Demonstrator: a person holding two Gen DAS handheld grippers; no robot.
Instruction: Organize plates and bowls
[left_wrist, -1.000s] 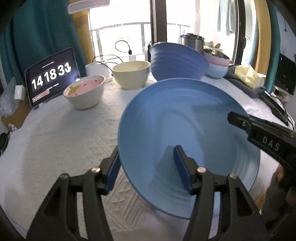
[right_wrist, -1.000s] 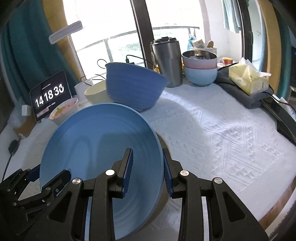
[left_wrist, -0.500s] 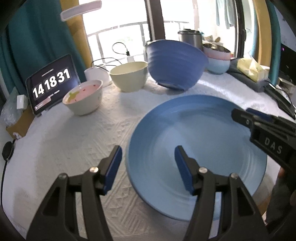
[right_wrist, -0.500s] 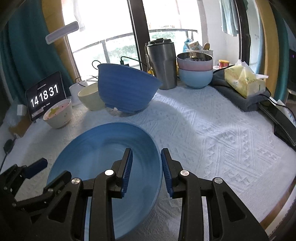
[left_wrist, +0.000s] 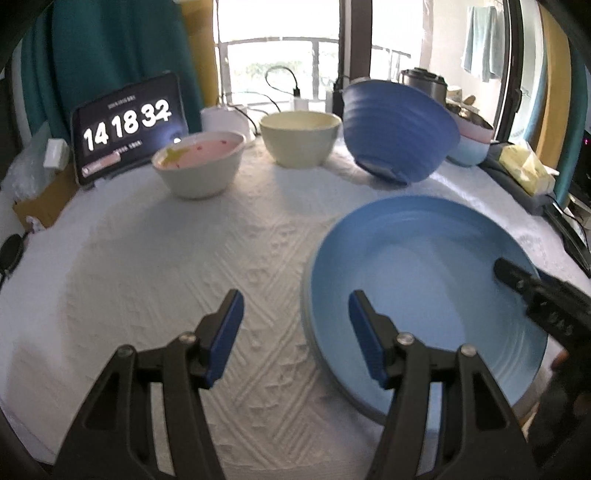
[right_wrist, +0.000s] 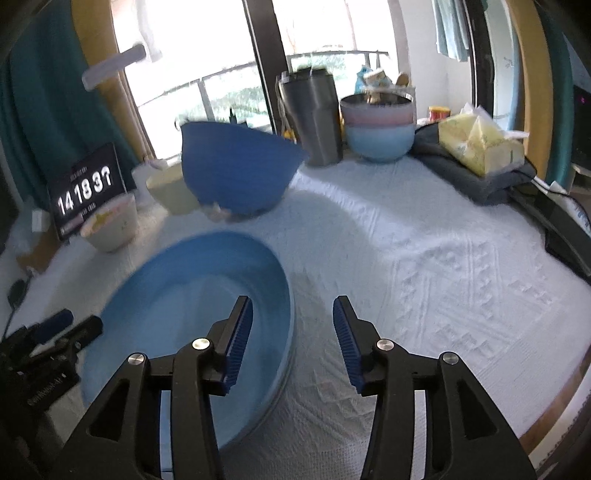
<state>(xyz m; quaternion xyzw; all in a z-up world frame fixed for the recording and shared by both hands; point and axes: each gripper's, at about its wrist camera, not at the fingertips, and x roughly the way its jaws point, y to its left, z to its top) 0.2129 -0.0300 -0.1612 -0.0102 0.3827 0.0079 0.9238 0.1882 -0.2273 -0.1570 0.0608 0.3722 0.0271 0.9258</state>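
Note:
A large light blue plate lies flat on the white tablecloth; it also shows in the right wrist view. My left gripper is open, its jaws straddling the plate's left rim. My right gripper is open, its jaws straddling the plate's right rim. A big dark blue bowl sits tilted at the back, beside a cream bowl and a white bowl with pink inside. A pink and light blue bowl stack stands further right.
A tablet clock stands at the back left. A steel tumbler stands by the bowl stack. A yellow tissue pack rests on dark cloth at the right. The table's front edge is close on the right.
The plate was lowered from a tilted, held position flat onto the cloth. Both grippers opened and let go of its rim.

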